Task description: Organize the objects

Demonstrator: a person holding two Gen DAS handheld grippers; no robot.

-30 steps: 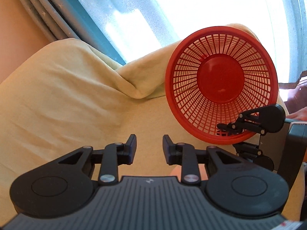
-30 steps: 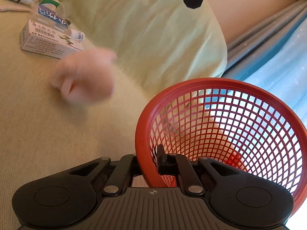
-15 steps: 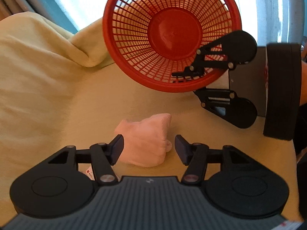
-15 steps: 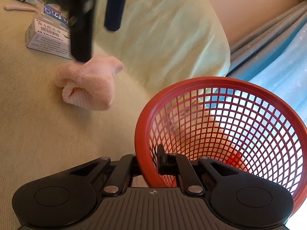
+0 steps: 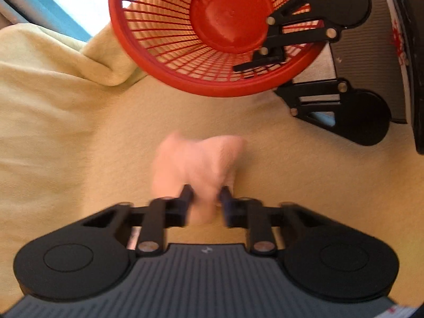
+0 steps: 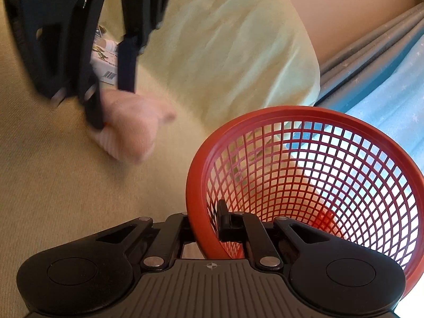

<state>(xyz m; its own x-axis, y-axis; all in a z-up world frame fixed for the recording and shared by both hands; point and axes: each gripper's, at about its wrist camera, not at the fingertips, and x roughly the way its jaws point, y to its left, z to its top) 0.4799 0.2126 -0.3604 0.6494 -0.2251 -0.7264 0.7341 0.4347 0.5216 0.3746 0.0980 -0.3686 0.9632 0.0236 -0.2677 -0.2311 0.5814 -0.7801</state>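
Observation:
A pink rolled cloth lies on the yellow bedcover, blurred by motion. My left gripper has its fingers pressed on the cloth's near end from both sides. In the right wrist view the left gripper comes down from the upper left onto the cloth. My right gripper is shut on the rim of a red mesh basket and holds it tilted on its side. The basket opens toward the cloth in the left wrist view, with the right gripper on its rim.
A white medicine box lies behind the left gripper. A heaped yellow blanket rises beyond the cloth. Grey and blue curtains hang at the right, by a bright window.
My left gripper has come down over the pink cloth and closed from wide open onto it. The right gripper still holds the basket tilted in the same place.

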